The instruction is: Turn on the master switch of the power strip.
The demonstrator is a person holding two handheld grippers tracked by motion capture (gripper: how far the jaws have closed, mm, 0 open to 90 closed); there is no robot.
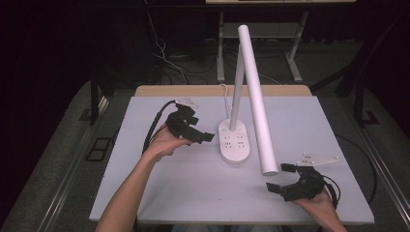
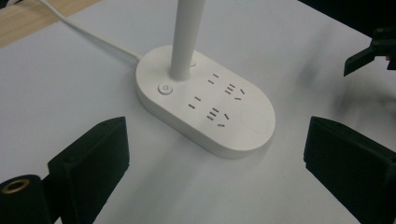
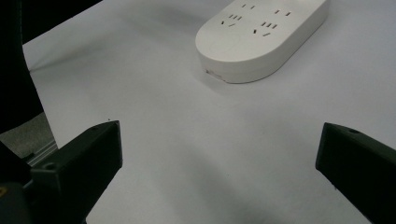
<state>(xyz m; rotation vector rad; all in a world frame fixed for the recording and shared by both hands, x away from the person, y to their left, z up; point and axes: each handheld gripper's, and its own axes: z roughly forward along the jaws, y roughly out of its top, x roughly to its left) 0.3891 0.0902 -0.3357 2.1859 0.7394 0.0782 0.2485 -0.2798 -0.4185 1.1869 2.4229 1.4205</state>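
A white desk lamp stands mid-table on an oval base [image 1: 234,141] with sockets in its top. Its thin stem [image 1: 237,82] rises from the base's far end, and the long tube head [image 1: 256,101] slants down toward the front right. My left gripper [image 1: 200,126] is open just left of the base. Its view looks at the base [image 2: 210,107] and the round power button [image 2: 164,88] between the wide-apart jaws. My right gripper [image 1: 279,177] is open near the front right, below the tube's end, facing the base [image 3: 259,37].
The lamp's white cable [image 2: 88,35] runs from the base to the far wooden edge [image 1: 217,90] of the white tabletop [image 1: 193,193]. The other gripper [image 2: 373,51] shows far off in the left gripper view. Cables and desk legs lie on the floor beyond.
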